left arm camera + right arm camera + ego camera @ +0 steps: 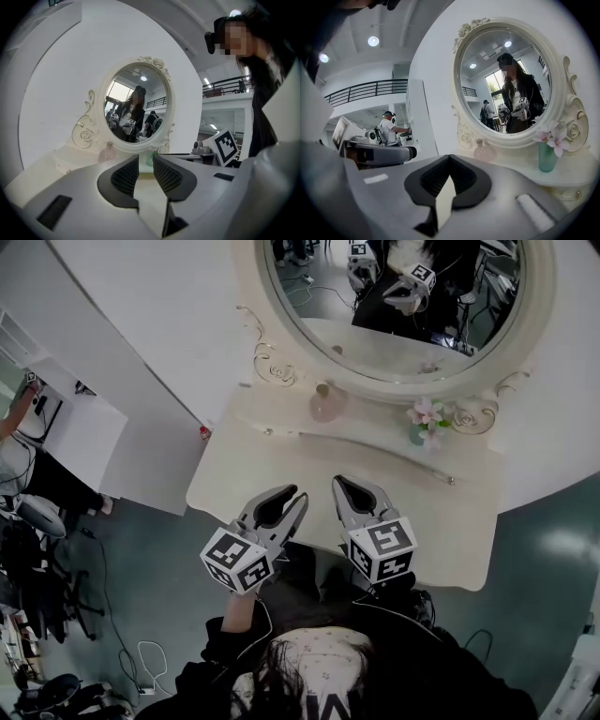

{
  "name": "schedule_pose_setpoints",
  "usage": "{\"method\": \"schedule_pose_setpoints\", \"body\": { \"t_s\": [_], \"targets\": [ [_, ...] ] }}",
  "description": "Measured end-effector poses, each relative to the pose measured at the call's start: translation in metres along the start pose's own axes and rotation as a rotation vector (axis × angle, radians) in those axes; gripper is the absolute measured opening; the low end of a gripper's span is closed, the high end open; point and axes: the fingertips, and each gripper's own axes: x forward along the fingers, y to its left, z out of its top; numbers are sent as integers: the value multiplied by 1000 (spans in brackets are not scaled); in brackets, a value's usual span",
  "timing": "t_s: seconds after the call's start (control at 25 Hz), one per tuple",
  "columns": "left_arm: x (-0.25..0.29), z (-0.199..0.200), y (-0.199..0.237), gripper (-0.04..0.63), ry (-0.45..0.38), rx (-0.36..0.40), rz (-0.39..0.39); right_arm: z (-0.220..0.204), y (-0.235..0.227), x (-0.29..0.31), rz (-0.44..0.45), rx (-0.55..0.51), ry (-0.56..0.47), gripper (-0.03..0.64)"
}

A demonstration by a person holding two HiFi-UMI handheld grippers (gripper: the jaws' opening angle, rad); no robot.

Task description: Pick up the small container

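Container [328, 402], the little pink one, is sitting at the back edge of the tabletop [272, 460], a bit left of middle, right under the mirror [394, 296]. Nothing is touching it. A vase [419, 430] with flowers is standing further right along that same back edge, so I'm guessing any approach is wanting to stay clear of it. Both grippers are hovering side by side over the front edge, well apart from the container, pointing toward the mirror and tipping slightly down. Left gripper [292, 493] is looking pinched together with just a sliver between the pads and nothing in it. Right gripper [342, 482] is closed tight and empty too. So whichever one is going in is needing to open up first.
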Motion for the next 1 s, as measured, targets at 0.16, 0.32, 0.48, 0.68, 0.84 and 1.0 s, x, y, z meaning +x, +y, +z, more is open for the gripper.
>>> {"method": "schedule_pose_setpoints", "body": {
  "t_s": [0.16,0.32,0.48,0.68,0.84,1.0],
  "targets": [
    [10,4,13,77,15,18,-44,2,-8,10,-45,6,4,9],
    [23,10,30,77,35,34,-90,6,-18,26,-95,4,11,9],
    [36,18,52,78,51,35,-140,13,-27,48,-141,10,7,9],
    [48,22,78,78,82,49,-196,14,-40,73,-212,34,13,9],
    [52,28,98,78,93,55,-235,13,-49,94,-257,67,16,11],
    [55,32,114,78,99,51,-273,11,-58,113,-296,56,31,29]
  ]
}}
